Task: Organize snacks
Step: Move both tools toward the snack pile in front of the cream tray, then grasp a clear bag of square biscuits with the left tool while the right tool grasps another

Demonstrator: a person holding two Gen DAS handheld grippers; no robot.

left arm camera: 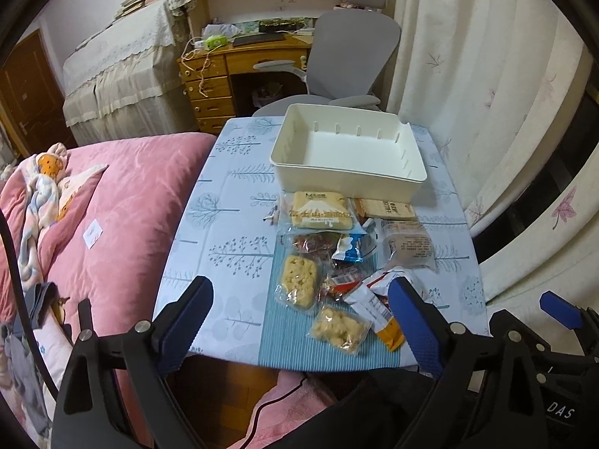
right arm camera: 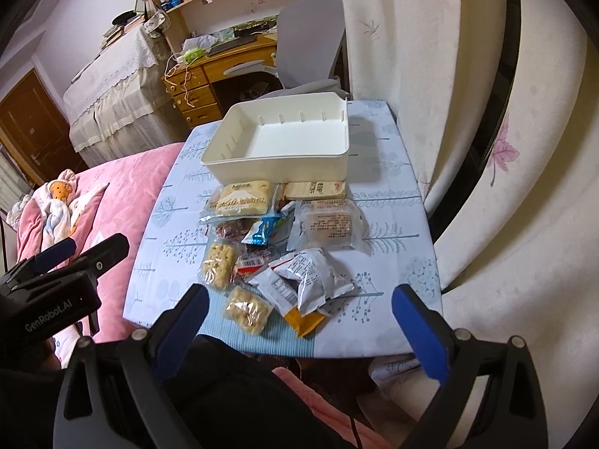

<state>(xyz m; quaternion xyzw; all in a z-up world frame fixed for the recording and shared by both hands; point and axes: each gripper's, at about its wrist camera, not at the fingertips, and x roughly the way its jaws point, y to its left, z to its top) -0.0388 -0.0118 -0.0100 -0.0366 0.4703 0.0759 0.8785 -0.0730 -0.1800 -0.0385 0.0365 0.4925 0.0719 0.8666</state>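
Note:
A pile of wrapped snacks lies on a small table with a tree-print cloth (left arm camera: 224, 224) (right arm camera: 389, 202). Behind the pile stands an empty white bin (left arm camera: 348, 146) (right arm camera: 284, 142). Nearest me are a clear pack of puffed-rice cake (left arm camera: 338, 329) (right arm camera: 245, 312), a longer rice cake (left arm camera: 297, 280) (right arm camera: 219, 263), and white and orange foil packets (left arm camera: 374, 303) (right arm camera: 307, 280). My left gripper (left arm camera: 299, 310) hovers open over the table's near edge, nothing between its blue fingers. My right gripper (right arm camera: 299, 318) is open too, just short of the packets.
A pink quilted bed (left arm camera: 123, 202) (right arm camera: 112, 191) adjoins the table's left side. Pale curtains (left arm camera: 486, 93) (right arm camera: 430, 75) hang close on the right. A grey office chair (left arm camera: 352, 45) (right arm camera: 310, 37) and wooden desk (left arm camera: 224, 71) stand behind the table.

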